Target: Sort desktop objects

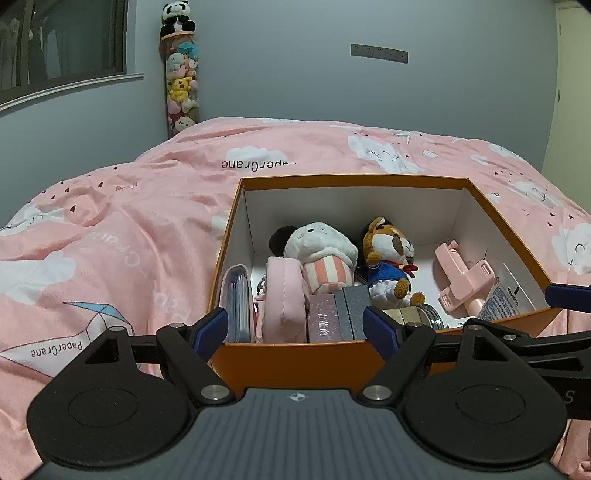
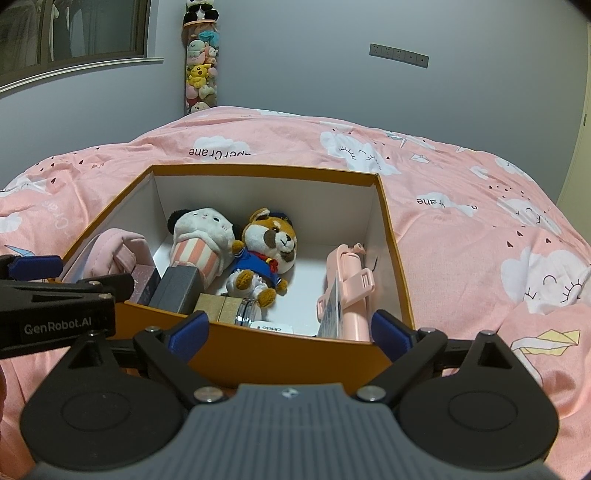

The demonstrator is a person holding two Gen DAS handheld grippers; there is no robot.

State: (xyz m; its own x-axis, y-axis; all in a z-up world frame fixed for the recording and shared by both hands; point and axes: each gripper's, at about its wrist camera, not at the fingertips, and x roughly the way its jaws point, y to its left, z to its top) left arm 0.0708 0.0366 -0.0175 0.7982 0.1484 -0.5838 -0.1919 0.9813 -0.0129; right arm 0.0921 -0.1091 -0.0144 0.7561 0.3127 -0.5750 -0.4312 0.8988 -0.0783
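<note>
A pink cotton duvet printed with white clouds [image 1: 147, 206] spreads ahead; beyond, a tall clear tube of plush toys [image 1: 181, 85], a grey socket strip [image 1: 379, 53] on the wall.

You face a bed [image 1: 155, 229] spread with a pink duvet printed with white clouds, paper cranes and the words "PaperCrane". Behind it stands a plain grey-blue wall [image 1: 295, 74] carrying a grey strip of sockets [image 1: 379, 52]. In the corner to your left, a tall clear tube [image 1: 181, 81] is packed with plush toys, and a panda plush [image 1: 177, 16] sits on top. A dark-framed window [image 1: 62, 40] with a pale sill sits further left. The room light is dim and cool.
</note>
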